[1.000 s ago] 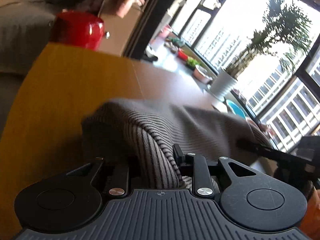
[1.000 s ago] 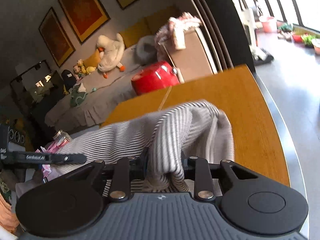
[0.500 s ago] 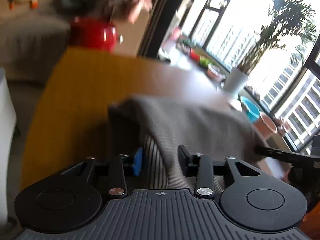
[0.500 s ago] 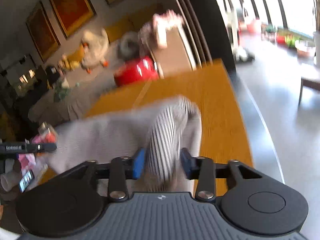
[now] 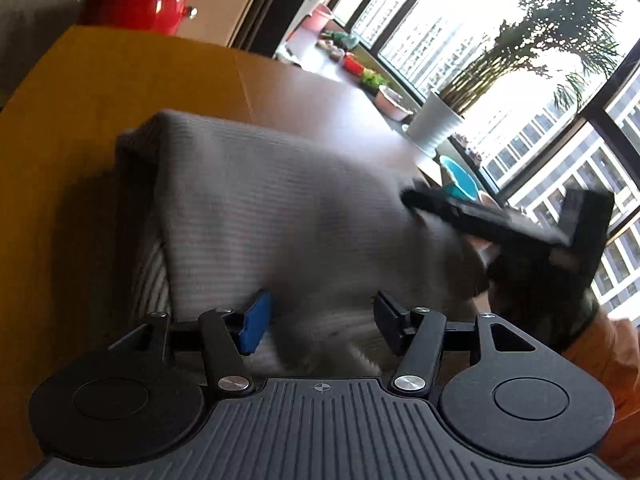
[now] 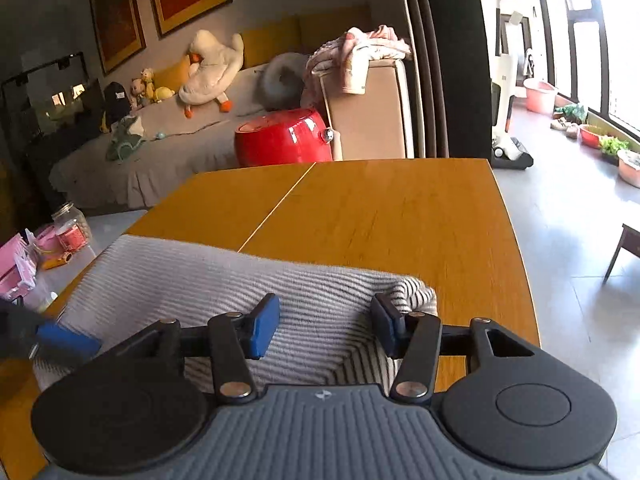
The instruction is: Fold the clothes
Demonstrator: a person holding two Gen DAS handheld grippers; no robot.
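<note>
A grey-and-white striped garment lies folded on the yellow wooden table. It also shows in the right wrist view. My left gripper is open, its jaws apart over the garment's near edge, holding nothing. My right gripper is open too, jaws spread above the garment's right corner. The right gripper shows as a dark blurred shape in the left wrist view, at the garment's far right side. A blue pad of the left gripper shows in the right wrist view at the left edge.
A red pot stands beyond the table's far end, before a sofa with plush toys. A jar and pink items sit left of the table. Windows, a potted plant and bowls are at the right.
Both grippers have opened and let go of the striped garment, which dropped from a held-up bunch to lie flat and folded on the table. Both grippers drew back toward its near edge.
</note>
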